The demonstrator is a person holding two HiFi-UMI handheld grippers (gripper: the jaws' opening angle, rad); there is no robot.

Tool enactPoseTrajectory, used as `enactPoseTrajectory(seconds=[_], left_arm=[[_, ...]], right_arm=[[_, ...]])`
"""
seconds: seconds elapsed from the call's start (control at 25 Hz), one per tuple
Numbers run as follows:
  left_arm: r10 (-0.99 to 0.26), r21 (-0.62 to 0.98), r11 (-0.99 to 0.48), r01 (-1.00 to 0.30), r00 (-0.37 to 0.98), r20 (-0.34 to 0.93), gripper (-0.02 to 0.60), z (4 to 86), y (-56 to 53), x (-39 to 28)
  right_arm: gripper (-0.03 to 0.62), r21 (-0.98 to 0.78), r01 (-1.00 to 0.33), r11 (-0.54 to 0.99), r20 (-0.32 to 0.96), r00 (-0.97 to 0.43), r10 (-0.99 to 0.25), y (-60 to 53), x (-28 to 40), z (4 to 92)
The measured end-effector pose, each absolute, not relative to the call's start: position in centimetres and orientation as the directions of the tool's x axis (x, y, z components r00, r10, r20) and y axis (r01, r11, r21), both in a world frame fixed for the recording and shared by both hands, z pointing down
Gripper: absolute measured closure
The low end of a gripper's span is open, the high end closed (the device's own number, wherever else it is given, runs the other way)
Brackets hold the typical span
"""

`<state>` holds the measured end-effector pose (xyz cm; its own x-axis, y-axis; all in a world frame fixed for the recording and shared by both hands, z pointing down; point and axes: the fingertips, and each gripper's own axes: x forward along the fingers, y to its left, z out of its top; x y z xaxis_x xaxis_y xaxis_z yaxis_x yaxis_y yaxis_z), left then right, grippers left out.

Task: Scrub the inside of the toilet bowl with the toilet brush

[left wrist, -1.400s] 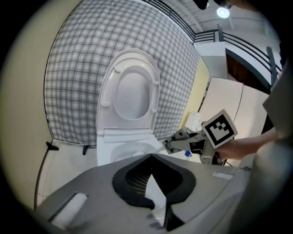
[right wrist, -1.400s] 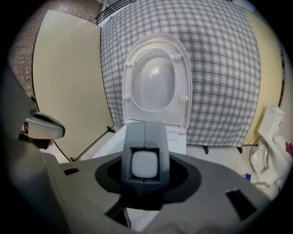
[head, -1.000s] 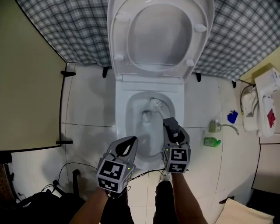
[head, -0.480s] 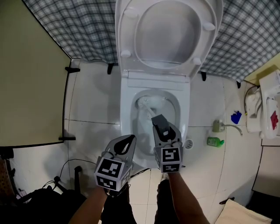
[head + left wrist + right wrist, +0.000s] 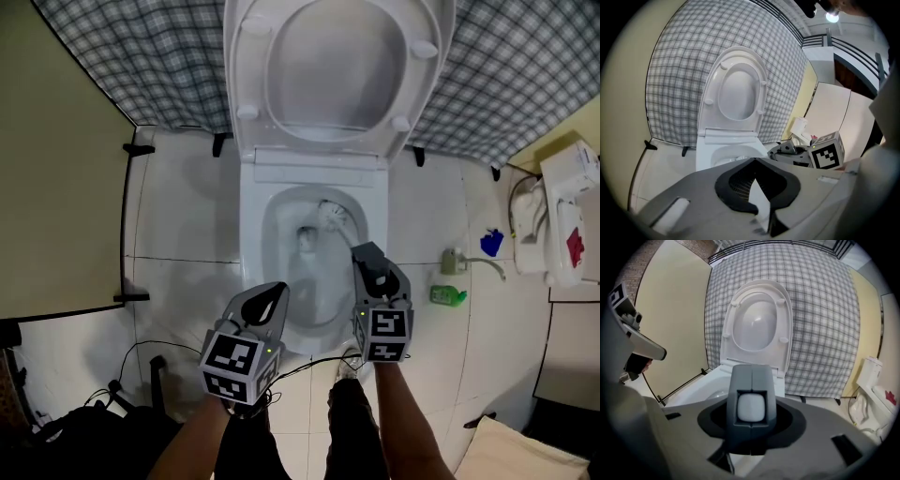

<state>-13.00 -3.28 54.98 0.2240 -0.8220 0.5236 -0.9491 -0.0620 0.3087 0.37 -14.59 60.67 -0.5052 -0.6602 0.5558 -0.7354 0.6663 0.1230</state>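
**Fig.** Scrubbing step: head view plus both gripper views.

**Layout.** The head of the toilet brush [image 5: 334,217] is down inside the toilet bowl [image 5: 249,253], against the rear-right wall and just beside the drain [image 5: 307,236]. Its handle runs back up to the R gripper [image 5: 368,260]. That gripper's jaws are clamped on the handle end, which the R gripper view shows end-on as a white butt framed by the two grey jaws. The L gripper [image 5: 272,298] has its jaws together at the tips w/ nothing between them, and it sits idle near the bowl's front-left rim. The seat [image 5: 246,84] is raised, so access is open.

**Technique (judgement).**
- Keep the bristles pressed on the wall, not skating over it.
- Sweep in arcs round the bowl, incl. under the rim and down to the drain.
- Pivot from the wrist so the handle doesn't knock the near rim.
- Hold the clamp firm, since a long handle tends to twist in the jaws.
- Go slowly enough not to flick water out.
- The L gripper is best kept clear.

**Change vs. earlier frames.**
- Approx. half a sec. ago the brush head sat rear-left, w/ the R gripper nearer the bowl's middle.
- A sec. ago it was rear-right, as now, so that makes one stroke left and back.
- The L gripper is in much the same spot, and the grip on the handle looks unchanged.
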Motion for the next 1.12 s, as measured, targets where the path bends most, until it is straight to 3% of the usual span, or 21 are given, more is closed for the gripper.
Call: enactPoseTrajectory(seconds=[0.64,1.12], left_arm=[[-0.824,0.333,-0.025,-0.943,0.208,0.527,0.571,55.4,-2.6,-13.6],[-0.815,0.349,-0.077,-0.934,0.260,0.518,0.571,55.1,-3.8,-10.3]], right_arm=[[0.411,0.006,-0.651,0.759,0.549,-0.632,-0.547,-11.1,-7.7,61.5],[0.411,0.112,-0.713,0.692,0.590,-0.512,-0.624,-14.2,0.7,60.8]])
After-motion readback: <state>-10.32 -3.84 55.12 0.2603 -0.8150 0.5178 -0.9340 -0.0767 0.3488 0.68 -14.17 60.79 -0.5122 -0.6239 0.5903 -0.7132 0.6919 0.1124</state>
